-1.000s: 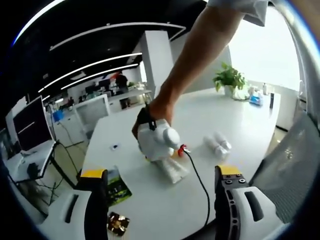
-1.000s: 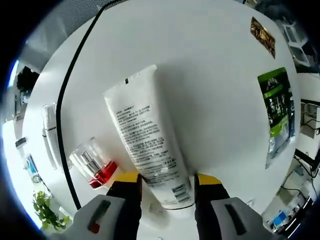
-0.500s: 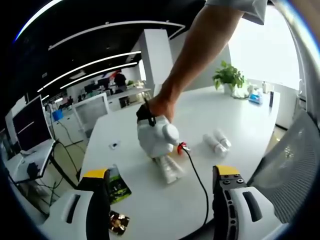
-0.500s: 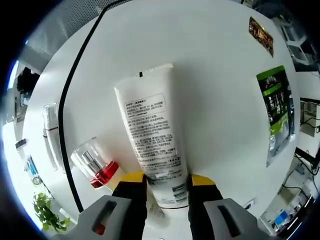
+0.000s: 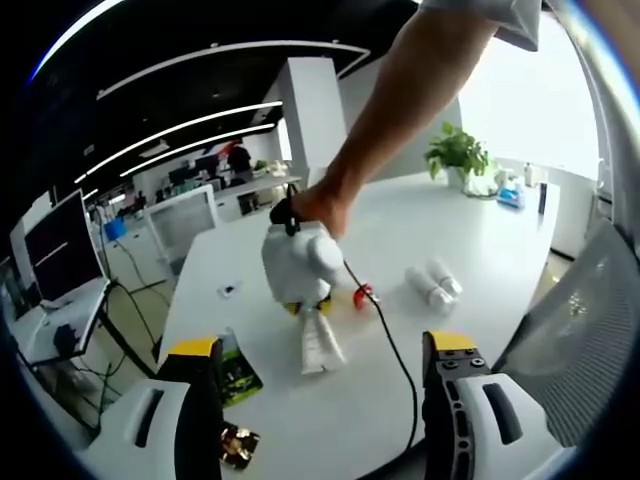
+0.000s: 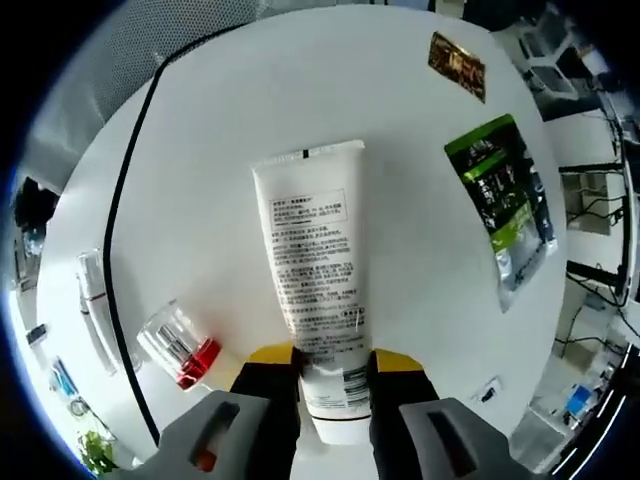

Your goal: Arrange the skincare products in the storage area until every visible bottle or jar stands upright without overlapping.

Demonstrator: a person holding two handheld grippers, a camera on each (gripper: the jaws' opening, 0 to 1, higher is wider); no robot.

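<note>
Right claw grips white tube; red-capped bottle, green sachet flank it.

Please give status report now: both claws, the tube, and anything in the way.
Right claw shut on white tube, lifted over table. Left claw open, empty. Red-capped bottle lying close beside; black cable nearby.

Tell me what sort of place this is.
Most likely an open-plan office: a computer monitor on a side desk, long ceiling light strips, and a big white table with a potted plant by the window.
</note>
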